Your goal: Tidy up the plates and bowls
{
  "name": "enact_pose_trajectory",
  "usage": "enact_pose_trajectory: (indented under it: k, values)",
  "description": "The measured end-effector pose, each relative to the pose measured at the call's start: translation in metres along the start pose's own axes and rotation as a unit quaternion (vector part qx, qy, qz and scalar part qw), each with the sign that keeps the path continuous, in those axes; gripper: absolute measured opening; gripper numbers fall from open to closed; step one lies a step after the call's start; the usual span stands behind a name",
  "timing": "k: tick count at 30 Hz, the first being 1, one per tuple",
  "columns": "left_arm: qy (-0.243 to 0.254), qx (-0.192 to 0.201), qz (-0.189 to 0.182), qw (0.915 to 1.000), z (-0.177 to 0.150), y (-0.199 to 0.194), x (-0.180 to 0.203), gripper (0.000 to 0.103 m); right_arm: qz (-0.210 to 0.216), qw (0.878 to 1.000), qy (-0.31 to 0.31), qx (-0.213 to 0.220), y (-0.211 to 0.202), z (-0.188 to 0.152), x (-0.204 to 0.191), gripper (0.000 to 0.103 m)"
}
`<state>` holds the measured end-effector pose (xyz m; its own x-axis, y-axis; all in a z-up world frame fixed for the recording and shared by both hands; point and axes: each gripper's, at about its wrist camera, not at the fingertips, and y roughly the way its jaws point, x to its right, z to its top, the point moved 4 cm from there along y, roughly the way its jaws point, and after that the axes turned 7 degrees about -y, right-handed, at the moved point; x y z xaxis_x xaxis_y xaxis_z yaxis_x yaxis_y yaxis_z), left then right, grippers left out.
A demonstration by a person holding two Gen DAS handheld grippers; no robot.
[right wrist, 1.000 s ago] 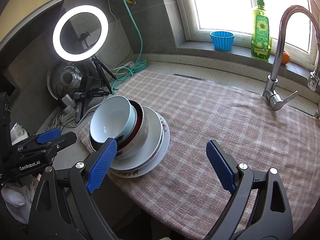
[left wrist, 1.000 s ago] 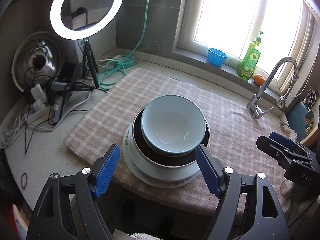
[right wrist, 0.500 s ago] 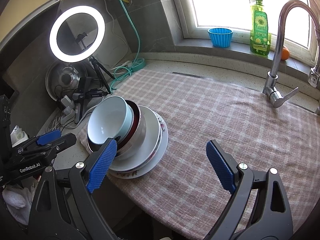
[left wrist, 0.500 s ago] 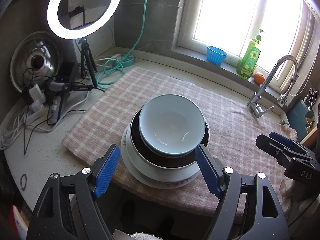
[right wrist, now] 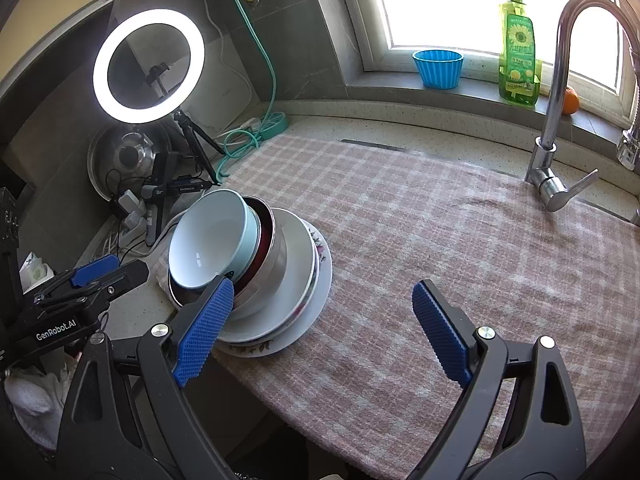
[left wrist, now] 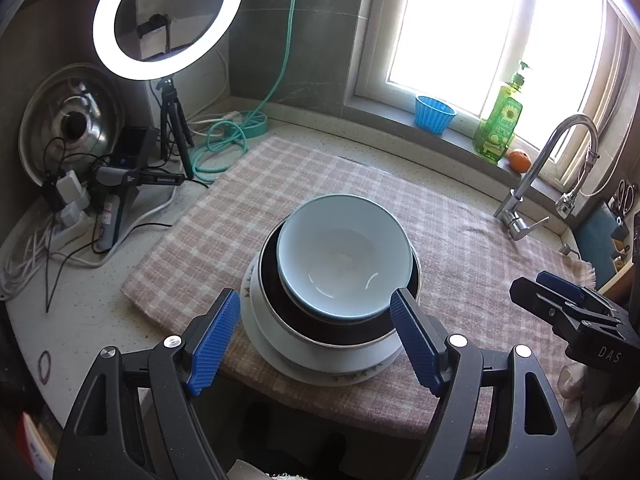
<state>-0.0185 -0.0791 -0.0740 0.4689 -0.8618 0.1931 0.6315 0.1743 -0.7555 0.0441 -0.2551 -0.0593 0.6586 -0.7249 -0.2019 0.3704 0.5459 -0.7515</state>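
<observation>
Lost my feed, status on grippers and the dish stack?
Left gripper open, short of stack. Right gripper open, empty. Light blue bowl tops stacked dishes on checked cloth. Nothing blocking.

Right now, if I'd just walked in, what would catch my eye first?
Probably the stack of dishes at the near edge of the checked cloth, a pale blue bowl on top. Both open claws frame it, the left claw straight on. Behind, a ring light glows.
</observation>
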Motion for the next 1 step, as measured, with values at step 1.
enact_pose_trajectory:
  k: [1]
  values:
    - [0.000, 0.000, 0.001, 1.0000, 0.0005, 0.0005, -0.0005, 0.078, -0.001, 1.000, 0.002, -0.002, 0.0012, -0.0012, 0.0014, 0.093]
